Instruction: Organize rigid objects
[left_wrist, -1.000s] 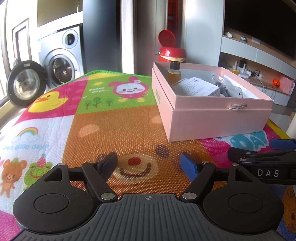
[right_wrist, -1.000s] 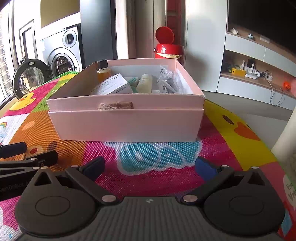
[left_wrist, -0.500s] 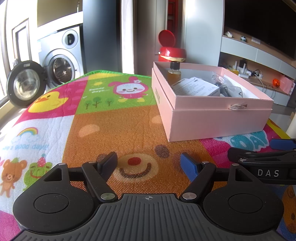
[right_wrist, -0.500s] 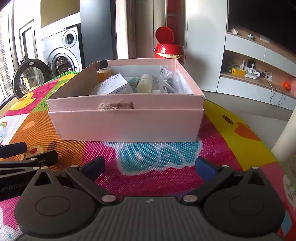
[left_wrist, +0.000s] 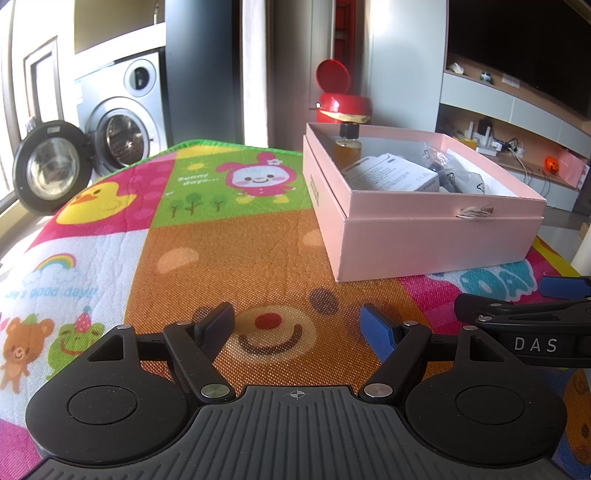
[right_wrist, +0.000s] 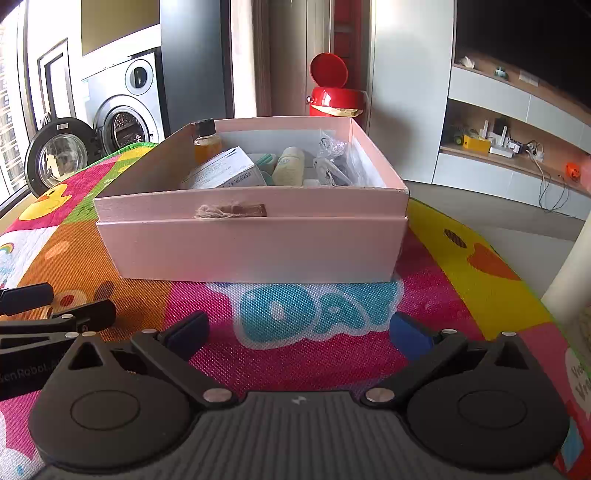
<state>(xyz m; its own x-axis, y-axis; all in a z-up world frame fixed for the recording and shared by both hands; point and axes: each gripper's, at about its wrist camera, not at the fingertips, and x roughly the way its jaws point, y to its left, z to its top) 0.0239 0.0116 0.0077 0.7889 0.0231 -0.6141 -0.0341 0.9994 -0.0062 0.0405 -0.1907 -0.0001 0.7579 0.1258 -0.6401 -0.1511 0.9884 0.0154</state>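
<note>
An open pink box (right_wrist: 255, 243) (left_wrist: 436, 236) sits on a colourful play mat (left_wrist: 229, 266). Inside it stand an amber bottle with a black cap (right_wrist: 207, 142) (left_wrist: 348, 146), a white carton (right_wrist: 221, 173) (left_wrist: 391, 175), a pale bottle (right_wrist: 290, 168) and clear plastic bags (right_wrist: 334, 162). My left gripper (left_wrist: 297, 325) is open over the bear's face on the mat, left of the box and apart from it. My right gripper (right_wrist: 297, 332) is open in front of the box's near wall, with nothing between its fingers.
A red bin with its lid raised (right_wrist: 334, 96) stands behind the box. A washing machine with its door open (left_wrist: 118, 125) is at the far left. Shelves with small items (right_wrist: 509, 140) line the right wall. Each gripper shows at the edge of the other's view.
</note>
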